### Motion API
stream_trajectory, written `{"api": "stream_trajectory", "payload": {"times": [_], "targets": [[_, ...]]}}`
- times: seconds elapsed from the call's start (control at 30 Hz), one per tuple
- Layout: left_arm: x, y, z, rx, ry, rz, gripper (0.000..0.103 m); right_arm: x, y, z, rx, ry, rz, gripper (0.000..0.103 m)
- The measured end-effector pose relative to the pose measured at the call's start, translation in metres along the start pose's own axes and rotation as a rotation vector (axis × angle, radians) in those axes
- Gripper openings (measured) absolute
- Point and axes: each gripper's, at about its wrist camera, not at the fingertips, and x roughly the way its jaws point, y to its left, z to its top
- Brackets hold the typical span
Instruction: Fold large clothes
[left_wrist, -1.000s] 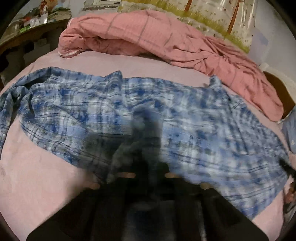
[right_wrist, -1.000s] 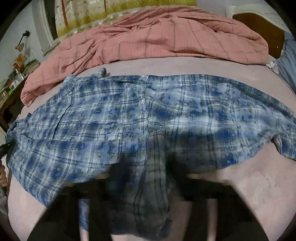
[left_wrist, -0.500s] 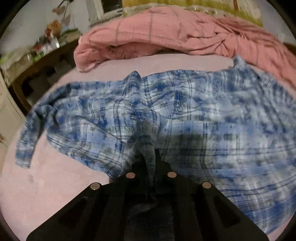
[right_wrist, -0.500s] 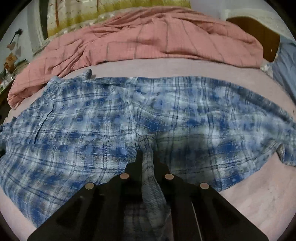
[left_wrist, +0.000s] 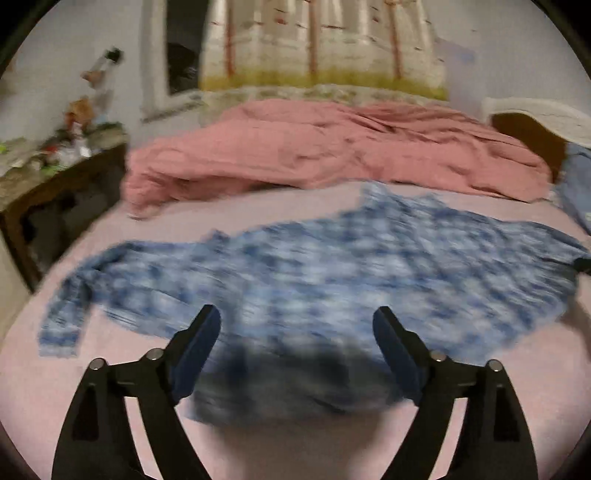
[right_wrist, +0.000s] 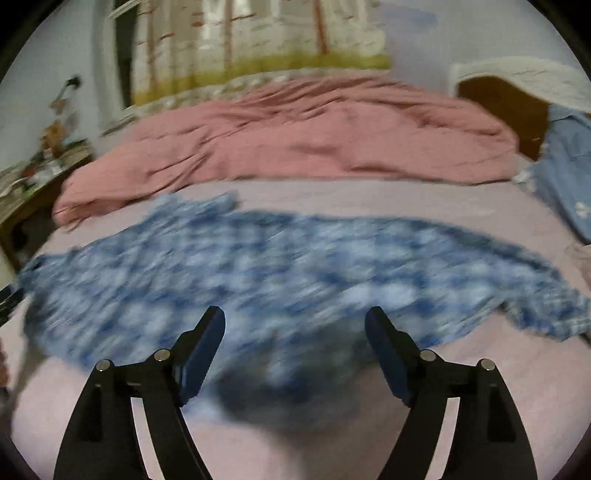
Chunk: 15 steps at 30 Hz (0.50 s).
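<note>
A blue plaid shirt (left_wrist: 314, 280) lies spread across the pink bed sheet (left_wrist: 74, 373), blurred by motion. In the left wrist view one sleeve trails to the left. My left gripper (left_wrist: 297, 325) hovers over the shirt's near hem, its jaws opening wide and no cloth pinched between them. The same shirt (right_wrist: 258, 273) fills the right wrist view. There my right gripper (right_wrist: 295, 323) also hangs above the near hem, jaws opening, nothing held by its blue pads (right_wrist: 201, 350).
A rumpled pink quilt (left_wrist: 332, 151) lies heaped along the far side of the bed. A cluttered dark wooden table (left_wrist: 48, 184) stands left of the bed. A light blue garment (right_wrist: 565, 173) and a wooden headboard (right_wrist: 506, 107) are at the right. A patterned curtain (right_wrist: 258, 44) hangs behind.
Both grippers were shut on folds of the shirt's hem; both have let go, opened wide and pulled up and back. The shirt's hem has dropped onto the sheet.
</note>
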Motion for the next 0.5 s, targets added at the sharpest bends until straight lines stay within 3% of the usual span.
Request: {"api": "stream_trajectory", "payload": {"times": [0.07, 0.17, 0.27, 0.4, 0.5], "targets": [[0.018, -0.012, -0.008, -0.014, 0.086, -0.062, 0.088, 0.017, 0.016, -0.011, -0.029, 0.087, 0.063, 0.08], [0.046, -0.015, -0.026, -0.052, 0.198, -0.019, 0.088, 0.048, 0.03, -0.028, -0.07, 0.206, 0.01, 0.08], [0.066, -0.009, -0.04, -0.102, 0.322, 0.01, 0.088, 0.056, 0.029, -0.038, -0.064, 0.238, -0.008, 0.08], [0.056, -0.005, -0.04, -0.12, 0.301, -0.005, 0.086, 0.053, 0.032, -0.045, -0.112, 0.222, -0.027, 0.08], [0.041, 0.001, -0.037, -0.108, 0.262, -0.032, 0.086, 0.034, 0.032, -0.04, -0.109, 0.15, -0.039, 0.08]]}}
